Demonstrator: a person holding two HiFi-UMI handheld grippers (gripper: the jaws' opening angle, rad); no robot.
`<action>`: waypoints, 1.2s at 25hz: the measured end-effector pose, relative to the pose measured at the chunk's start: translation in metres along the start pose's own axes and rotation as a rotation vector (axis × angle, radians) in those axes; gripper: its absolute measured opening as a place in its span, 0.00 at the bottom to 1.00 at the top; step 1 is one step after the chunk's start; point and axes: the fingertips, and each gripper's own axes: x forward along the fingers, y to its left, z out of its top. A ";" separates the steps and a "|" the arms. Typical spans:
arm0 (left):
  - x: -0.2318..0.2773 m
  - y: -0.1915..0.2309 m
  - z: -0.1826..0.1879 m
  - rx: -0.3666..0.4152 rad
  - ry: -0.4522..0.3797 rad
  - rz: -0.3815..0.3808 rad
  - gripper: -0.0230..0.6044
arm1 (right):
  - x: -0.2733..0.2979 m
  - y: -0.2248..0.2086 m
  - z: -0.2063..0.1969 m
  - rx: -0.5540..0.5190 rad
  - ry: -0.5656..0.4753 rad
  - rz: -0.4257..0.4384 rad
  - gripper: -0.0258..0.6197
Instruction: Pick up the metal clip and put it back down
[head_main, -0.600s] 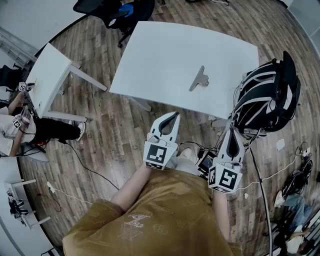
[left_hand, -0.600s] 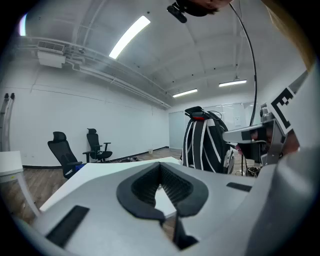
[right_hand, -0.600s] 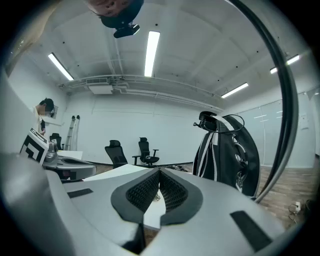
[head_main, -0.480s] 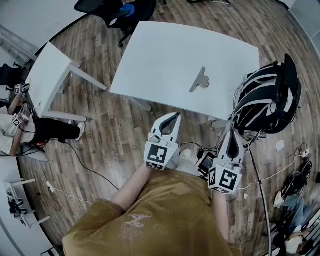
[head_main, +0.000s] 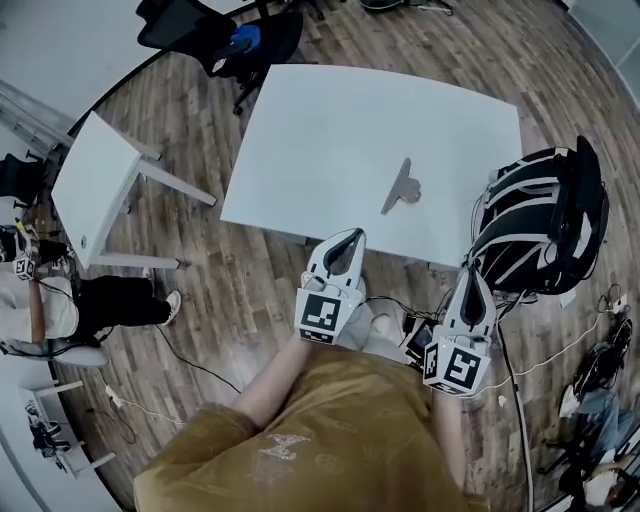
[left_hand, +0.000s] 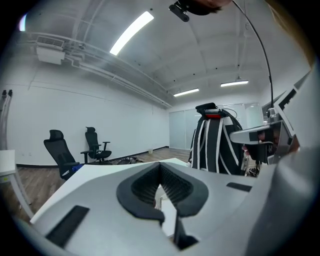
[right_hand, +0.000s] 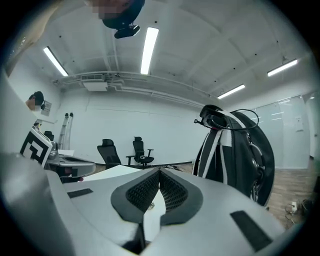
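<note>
Wood plank floor (head_main: 225, 285) all round.

Large white table (head_main: 330, 130) in the middle of the head view. Its top is bare apart from one item.

Right of the table, at its near corner: a bulky black pack with white straps (head_main: 545, 225). In both gripper views it stands upright.

Left: a smaller white table (head_main: 95, 175), tilted in frame. A seated person (head_main: 55, 310) is just below it at the picture's edge.

Far side: black office chairs (head_main: 225, 35), one with something blue on the seat.

Left gripper (head_main: 347, 236) is held short of the table's near edge, over the floor, nose toward the table. Its own view shows the ribbed pads meeting at the tips with nothing caught between them.

Right gripper (head_main: 473, 276) sits beside the pack, likewise short of the table. Jaws are pressed together and empty.

Metal clip (head_main: 401, 187) lies flat on the large table, in the near right part of the top. Its broad end is toward the far side and its narrow end toward the near edge. It is ahead of both grippers, well apart from each, and neither touches it.
</note>
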 end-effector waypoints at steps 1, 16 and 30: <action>0.005 0.004 0.000 -0.006 0.004 -0.001 0.04 | 0.005 0.000 0.002 -0.004 -0.002 -0.005 0.05; 0.074 0.042 -0.002 -0.019 0.012 -0.086 0.04 | 0.088 0.016 -0.002 -0.010 0.018 -0.054 0.05; 0.117 0.065 0.002 -0.039 0.021 -0.028 0.04 | 0.139 0.013 -0.003 -0.005 0.050 0.007 0.05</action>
